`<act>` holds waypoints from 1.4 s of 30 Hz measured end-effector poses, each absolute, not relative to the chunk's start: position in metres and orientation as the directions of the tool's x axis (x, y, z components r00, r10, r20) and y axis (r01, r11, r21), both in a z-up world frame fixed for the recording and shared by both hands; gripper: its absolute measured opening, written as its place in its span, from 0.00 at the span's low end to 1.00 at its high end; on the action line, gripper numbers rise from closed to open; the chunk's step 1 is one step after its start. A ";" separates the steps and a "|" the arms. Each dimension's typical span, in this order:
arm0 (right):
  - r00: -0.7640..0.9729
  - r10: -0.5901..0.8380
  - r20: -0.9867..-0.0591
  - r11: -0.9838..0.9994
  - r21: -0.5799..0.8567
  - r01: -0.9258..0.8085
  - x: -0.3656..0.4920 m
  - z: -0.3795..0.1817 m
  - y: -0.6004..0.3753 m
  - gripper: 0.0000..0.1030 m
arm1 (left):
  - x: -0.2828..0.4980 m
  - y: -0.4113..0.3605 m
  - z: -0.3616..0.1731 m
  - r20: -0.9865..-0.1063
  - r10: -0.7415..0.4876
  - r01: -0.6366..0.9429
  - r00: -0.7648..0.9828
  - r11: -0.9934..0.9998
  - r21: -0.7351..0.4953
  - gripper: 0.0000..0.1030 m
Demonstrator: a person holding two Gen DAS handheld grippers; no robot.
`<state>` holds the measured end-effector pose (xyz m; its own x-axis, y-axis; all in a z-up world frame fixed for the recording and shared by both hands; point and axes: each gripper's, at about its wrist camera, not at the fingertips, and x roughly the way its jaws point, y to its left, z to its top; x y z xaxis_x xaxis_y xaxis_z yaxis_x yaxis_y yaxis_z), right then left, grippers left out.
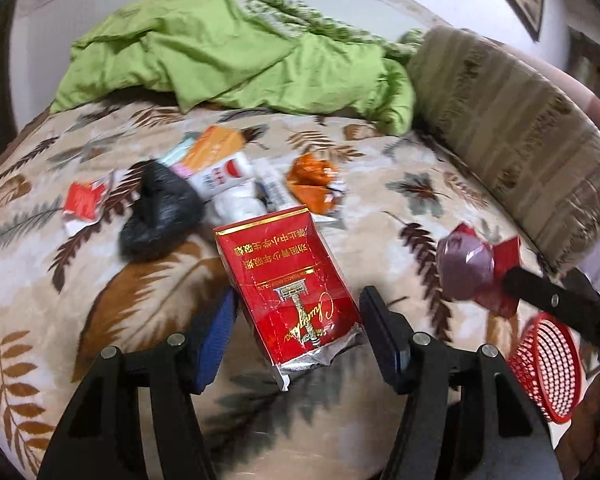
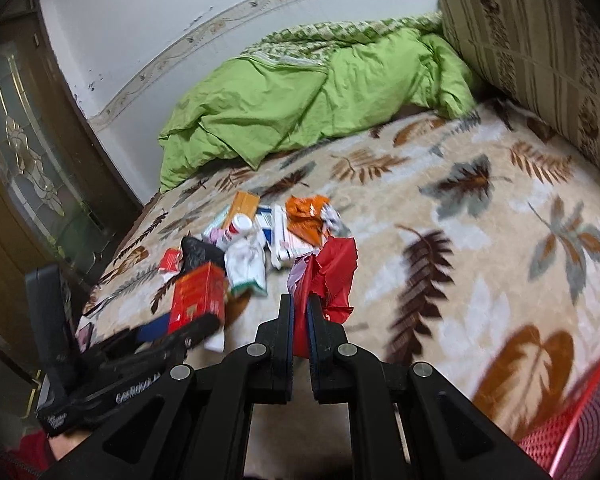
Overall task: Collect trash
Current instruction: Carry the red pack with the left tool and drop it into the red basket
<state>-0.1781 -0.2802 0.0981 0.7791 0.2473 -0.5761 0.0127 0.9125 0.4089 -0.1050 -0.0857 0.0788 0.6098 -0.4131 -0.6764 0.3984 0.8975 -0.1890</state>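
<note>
Left gripper [image 1: 296,320] pinches the red cigarette pack [image 1: 288,280]; right gripper [image 2: 299,308] clamps a red wrapper [image 2: 332,272]. You're mid-collection: next, carry both to the red basket [image 1: 548,368] at your right.

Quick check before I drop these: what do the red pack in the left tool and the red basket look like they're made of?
Red pack: soft paper with a glossy film, gold print, and torn silvery foil at the open end; crumpled, so probably not a hard box. Red basket: likely moulded plastic, an evenly perforated lattice wall with a smooth rim.
</note>
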 end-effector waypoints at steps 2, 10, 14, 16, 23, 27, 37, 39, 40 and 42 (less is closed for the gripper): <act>0.780 0.248 -0.574 0.910 0.415 0.016 -0.192 0.099 -0.285 0.06 | -0.111 -0.093 0.085 -0.664 -0.426 0.423 0.614 0.888 -0.179 0.60; 0.797 0.243 -0.553 0.895 0.445 0.036 -0.219 0.116 -0.308 0.06 | -0.136 -0.117 0.117 -0.624 -0.484 0.507 0.614 0.847 -0.158 0.60; 0.814 0.219 -0.538 0.890 0.452 0.059 -0.237 0.126 -0.321 0.06 | -0.147 -0.130 0.129 -0.609 -0.514 0.545 0.603 0.824 -0.156 0.60; 0.819 0.200 -0.537 0.888 0.453 0.080 -0.247 0.128 -0.329 0.06 | -0.153 -0.138 0.133 -0.606 -0.529 0.566 0.593 0.810 -0.153 0.60; 0.830 0.142 -0.539 0.861 0.481 0.166 -0.281 0.129 -0.370 0.06 | -0.174 -0.182 0.143 -0.612 -0.602 0.678 0.512 0.721 -0.143 0.60; 0.839 0.075 -0.539 0.835 0.494 0.243 -0.312 0.132 -0.403 0.06 | -0.189 -0.222 0.146 -0.631 -0.660 0.769 0.408 0.620 -0.153 0.60; 0.804 -0.078 -0.589 0.756 0.491 0.433 -0.378 0.120 -0.469 0.06 | -0.231 -0.334 0.131 -0.697 -0.709 0.885 0.113 0.390 -0.253 0.61; 0.789 -0.104 -0.605 0.736 0.487 0.471 -0.386 0.115 -0.479 0.06 | -0.239 -0.351 0.126 -0.709 -0.700 0.895 0.090 0.370 -0.252 0.62; 0.789 -0.107 -0.605 0.722 0.498 0.480 -0.392 0.113 -0.484 0.06 | -0.242 -0.358 0.123 -0.717 -0.692 0.896 0.082 0.366 -0.251 0.62; 0.786 -0.137 -0.603 0.704 0.499 0.505 -0.399 0.113 -0.490 0.06 | -0.245 -0.366 0.117 -0.729 -0.683 0.898 0.049 0.349 -0.267 0.64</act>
